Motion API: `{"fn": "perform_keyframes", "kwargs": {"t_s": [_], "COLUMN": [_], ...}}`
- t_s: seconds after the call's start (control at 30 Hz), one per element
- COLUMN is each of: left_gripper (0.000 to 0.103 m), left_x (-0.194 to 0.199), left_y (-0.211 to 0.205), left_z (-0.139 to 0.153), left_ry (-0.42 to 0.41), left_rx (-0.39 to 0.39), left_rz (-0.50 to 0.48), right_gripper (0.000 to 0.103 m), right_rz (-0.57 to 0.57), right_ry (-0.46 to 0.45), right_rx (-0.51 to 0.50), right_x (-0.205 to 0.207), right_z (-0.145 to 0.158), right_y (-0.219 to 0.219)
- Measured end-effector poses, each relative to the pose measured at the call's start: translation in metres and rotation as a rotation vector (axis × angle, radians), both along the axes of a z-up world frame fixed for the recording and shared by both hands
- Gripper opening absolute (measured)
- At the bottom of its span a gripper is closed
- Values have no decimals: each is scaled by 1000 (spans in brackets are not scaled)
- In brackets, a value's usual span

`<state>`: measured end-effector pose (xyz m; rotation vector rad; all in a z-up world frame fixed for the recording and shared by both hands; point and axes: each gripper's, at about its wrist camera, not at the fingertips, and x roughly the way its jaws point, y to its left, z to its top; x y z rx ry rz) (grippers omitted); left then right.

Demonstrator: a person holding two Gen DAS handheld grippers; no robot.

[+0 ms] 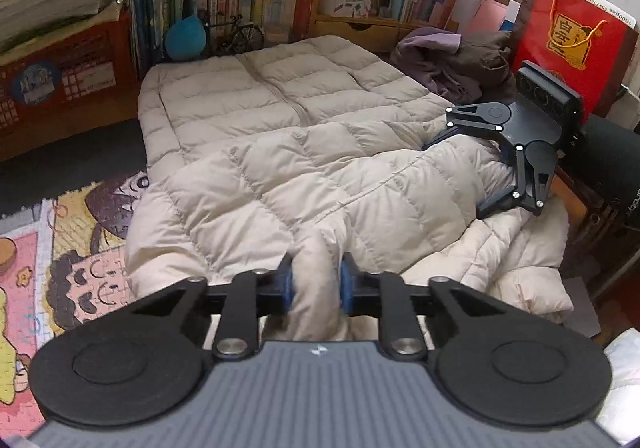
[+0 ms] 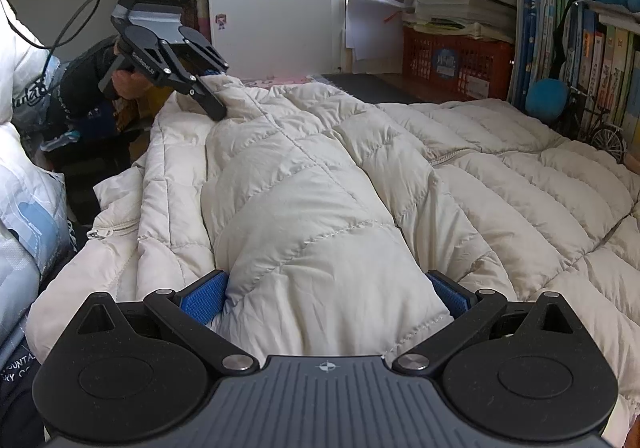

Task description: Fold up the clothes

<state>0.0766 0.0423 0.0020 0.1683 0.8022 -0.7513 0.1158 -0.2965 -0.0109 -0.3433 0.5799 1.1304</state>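
Item: cream quilted down jacket (image 1: 280, 152), spread ahead of both grippers. We hold a fold of its near edge pinched in the left gripper (image 1: 316, 280); the right gripper (image 2: 324, 296) straddles a bulky fold, jaws wide, grip uncertain. Step: grasping the near edge. Next, we judge: lift and carry both forward together.

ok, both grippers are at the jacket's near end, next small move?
Probably close the right gripper: its jaws stand wide around a thick fold of the cream puffer jacket, while the left gripper already pinches a bunched bit of fabric. With both ends held, the fold can lift evenly.
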Motion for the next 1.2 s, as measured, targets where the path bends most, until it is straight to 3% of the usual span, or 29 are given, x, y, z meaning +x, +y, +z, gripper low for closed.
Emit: {"fn": "perform_keyframes", "kwargs": {"t_s": [0.23,0.43,0.57,0.63,0.73,0.97,1.1,1.2], "left_gripper": [18,18,21,28,37,45,58,63], "left_x": [-4,11,38,53,64,52,47,45], "left_y": [-2,-12,-21,-21,-17,-20,-8,1], "left_z": [34,61,24,-6,-32,-41,-46,-52], "left_ry": [-133,-262,-187,-107,-44,-100,-88,-71], "left_rx": [12,3,93,137,126,182,160,122], "left_rz": [-15,-26,11,51,68,24,12,3], "right_gripper": [103,103,103,103,103,103,103,103], "right_rz": [-28,-72,-98,-75,0,274,245,238], "right_ry": [-62,-173,-225,-228,-195,-133,-1,-24], "right_rx": [-24,81,105,101,59,-61,-158,-208], "right_x": [-16,-26,-27,-28,-30,-16,10,4], "right_z": [21,55,68,70,65,52,31,23], "right_y": [11,5,7,14,41,140,141,108]}}
